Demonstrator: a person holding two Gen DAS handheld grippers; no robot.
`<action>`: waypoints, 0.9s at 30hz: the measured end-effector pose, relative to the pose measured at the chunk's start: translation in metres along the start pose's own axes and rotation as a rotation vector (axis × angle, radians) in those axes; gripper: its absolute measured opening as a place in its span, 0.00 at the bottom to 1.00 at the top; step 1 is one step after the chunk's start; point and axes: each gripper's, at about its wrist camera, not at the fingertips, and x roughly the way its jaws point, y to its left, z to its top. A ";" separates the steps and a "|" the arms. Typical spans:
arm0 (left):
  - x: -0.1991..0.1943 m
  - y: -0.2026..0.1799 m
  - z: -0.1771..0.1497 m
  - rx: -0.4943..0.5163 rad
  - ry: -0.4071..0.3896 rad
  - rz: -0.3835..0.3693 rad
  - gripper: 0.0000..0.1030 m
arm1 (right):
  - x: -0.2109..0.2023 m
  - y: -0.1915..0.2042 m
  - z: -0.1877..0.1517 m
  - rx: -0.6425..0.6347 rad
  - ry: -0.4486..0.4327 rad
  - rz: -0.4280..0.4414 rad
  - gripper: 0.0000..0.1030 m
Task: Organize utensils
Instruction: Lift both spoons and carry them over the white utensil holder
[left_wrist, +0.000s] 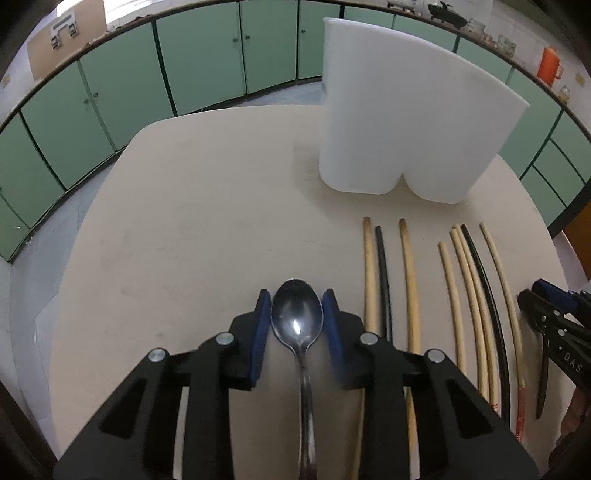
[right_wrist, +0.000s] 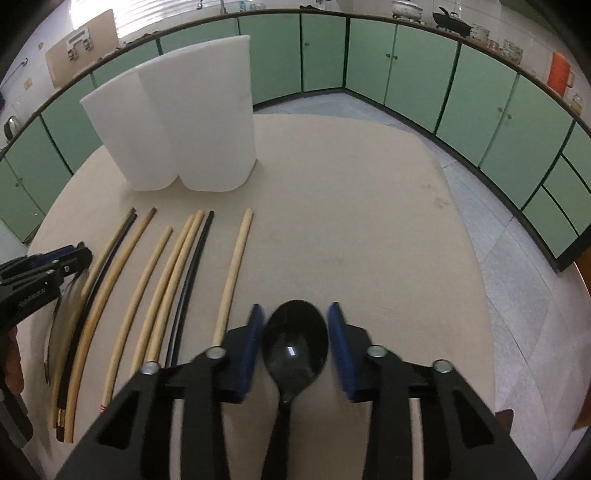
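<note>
Between the left gripper's (left_wrist: 297, 325) open jaws lies a metal spoon (left_wrist: 297, 321); the right gripper (right_wrist: 295, 339) straddles a black spoon (right_wrist: 294, 345), ungripped. Closing on the bowls risks slippage (rounded, slick). Eight chopsticks (left_wrist: 408, 280) lie before one white holder (left_wrist: 410, 125).

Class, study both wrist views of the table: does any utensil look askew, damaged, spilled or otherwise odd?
Nothing is spilled or broken. The one oddity: two tan wooden chopsticks nearest the white plastic two-compartment holder have darkened, scorched-looking tips. The rest lie roughly parallel. A shiny metal spoon and a black plastic spoon each sit between gripper fingers.
</note>
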 end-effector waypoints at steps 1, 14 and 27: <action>-0.002 -0.001 -0.002 0.004 -0.003 -0.008 0.27 | 0.000 -0.002 0.000 0.003 -0.002 0.006 0.33; -0.057 0.013 -0.037 -0.019 -0.327 -0.104 0.27 | -0.054 -0.013 -0.010 -0.006 -0.294 0.106 0.33; -0.107 0.025 -0.035 -0.064 -0.599 -0.159 0.26 | -0.094 -0.016 0.012 0.018 -0.515 0.215 0.33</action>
